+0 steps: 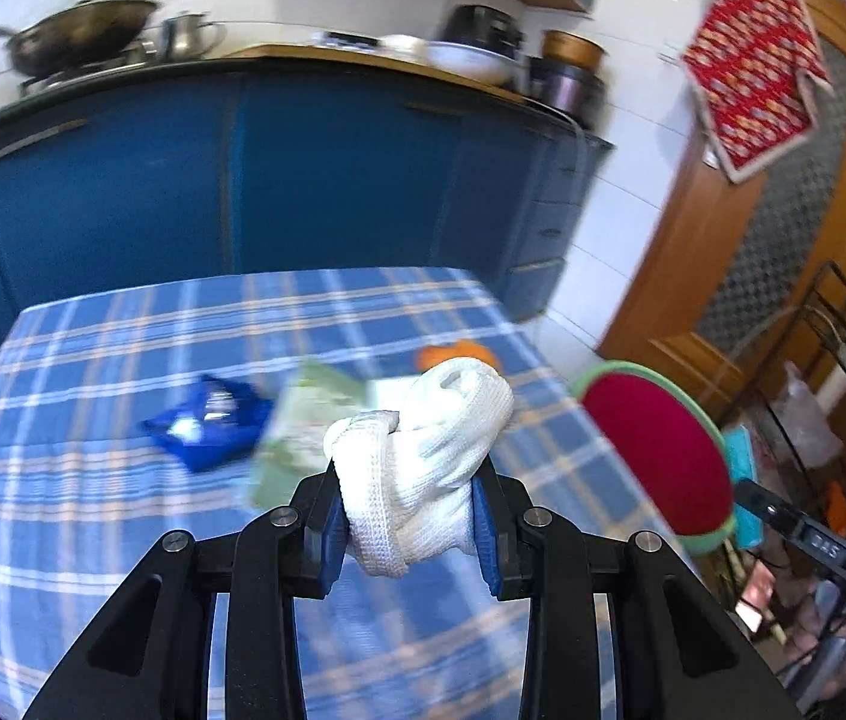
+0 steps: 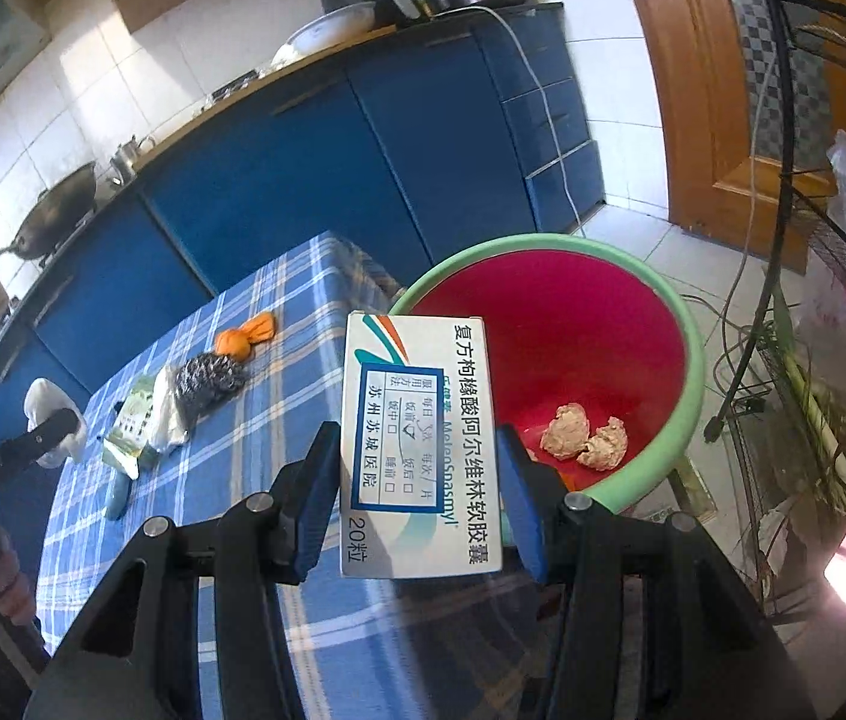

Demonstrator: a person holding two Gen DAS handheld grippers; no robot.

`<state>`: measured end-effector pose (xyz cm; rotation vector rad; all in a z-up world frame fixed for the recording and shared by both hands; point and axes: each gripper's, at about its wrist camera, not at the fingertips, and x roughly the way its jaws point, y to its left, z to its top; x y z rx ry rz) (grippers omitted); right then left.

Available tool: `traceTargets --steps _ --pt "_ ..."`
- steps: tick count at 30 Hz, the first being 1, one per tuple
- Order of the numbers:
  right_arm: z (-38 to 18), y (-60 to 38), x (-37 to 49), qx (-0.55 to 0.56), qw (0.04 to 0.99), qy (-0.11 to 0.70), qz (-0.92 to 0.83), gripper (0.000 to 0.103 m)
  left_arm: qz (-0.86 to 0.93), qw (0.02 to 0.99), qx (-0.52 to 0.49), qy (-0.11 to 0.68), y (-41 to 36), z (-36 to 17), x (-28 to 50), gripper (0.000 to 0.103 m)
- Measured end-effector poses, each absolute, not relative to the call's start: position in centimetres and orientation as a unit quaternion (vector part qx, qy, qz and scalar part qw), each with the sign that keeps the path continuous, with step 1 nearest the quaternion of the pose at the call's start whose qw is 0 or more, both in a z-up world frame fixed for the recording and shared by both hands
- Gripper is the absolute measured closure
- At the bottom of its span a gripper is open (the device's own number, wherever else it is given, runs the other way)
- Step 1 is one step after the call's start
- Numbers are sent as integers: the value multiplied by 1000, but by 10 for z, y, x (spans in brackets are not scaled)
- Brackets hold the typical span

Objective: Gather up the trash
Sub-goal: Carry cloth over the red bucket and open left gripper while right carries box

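Right wrist view: medicine box (image 2: 420,450), light stiff card that dents if squeezed, clamped across its long sides in the right gripper (image 2: 417,468) near the red bin (image 2: 687,330); white cloth (image 1: 423,468), soft and bunched, pinched mid-wad in the left gripper (image 1: 408,534) above the checked table (image 1: 93,372).

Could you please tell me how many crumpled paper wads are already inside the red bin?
2: both wads lie side by side at the bin bottom; the held box may hide more.
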<state>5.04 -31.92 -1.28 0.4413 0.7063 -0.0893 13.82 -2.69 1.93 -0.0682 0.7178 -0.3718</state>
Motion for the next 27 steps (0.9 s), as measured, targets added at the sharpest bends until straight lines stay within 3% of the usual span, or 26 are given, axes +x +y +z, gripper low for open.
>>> traceTargets --steps 27 --pt "-23 -391 34 263 905 324 -75 49 -299 861 91 401 -224 -22 140 66"
